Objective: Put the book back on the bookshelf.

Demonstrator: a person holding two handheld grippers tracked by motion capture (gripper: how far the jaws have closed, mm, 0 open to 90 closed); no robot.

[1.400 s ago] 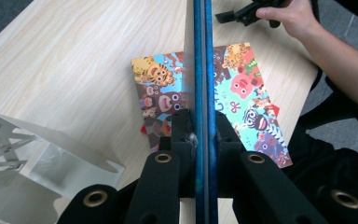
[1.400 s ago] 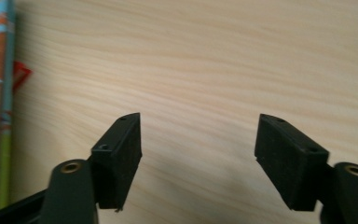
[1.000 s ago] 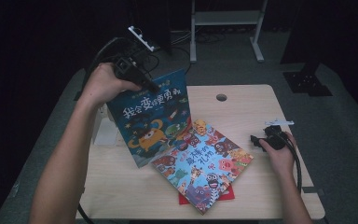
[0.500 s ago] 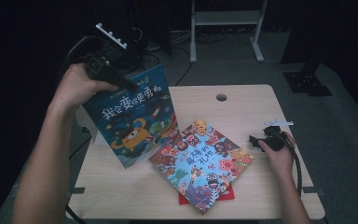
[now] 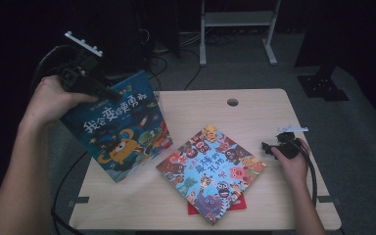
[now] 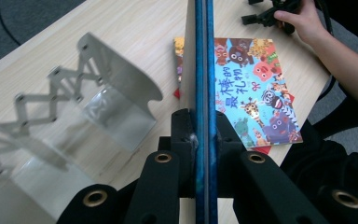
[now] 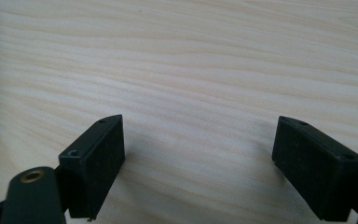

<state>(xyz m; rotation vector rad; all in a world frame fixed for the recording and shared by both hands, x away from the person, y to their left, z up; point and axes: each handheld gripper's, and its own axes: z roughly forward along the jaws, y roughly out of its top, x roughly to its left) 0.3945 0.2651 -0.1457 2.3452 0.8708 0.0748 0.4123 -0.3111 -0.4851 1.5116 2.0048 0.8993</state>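
Note:
My left gripper (image 5: 103,92) is shut on the top edge of a blue picture book (image 5: 120,129) and holds it upright and tilted above the table's left side. In the left gripper view the jaws (image 6: 204,130) clamp the book's edge (image 6: 204,70). A colourful animal picture book (image 5: 210,169) lies flat mid-table on a red book (image 5: 240,203). My right gripper (image 5: 269,149) rests on the table right of them. Its jaws (image 7: 200,163) have just been opening and stand wide with only bare wood between them.
A metal expanding book rack (image 6: 98,88) stands on the wooden table (image 5: 254,105) at the left, behind the lifted book. A cable hole (image 5: 232,102) sits near the far edge. A white stand (image 5: 235,29) is on the floor beyond.
My left hand has carried the blue book to the left, out towards the table's left edge. The right hand has stayed in place.

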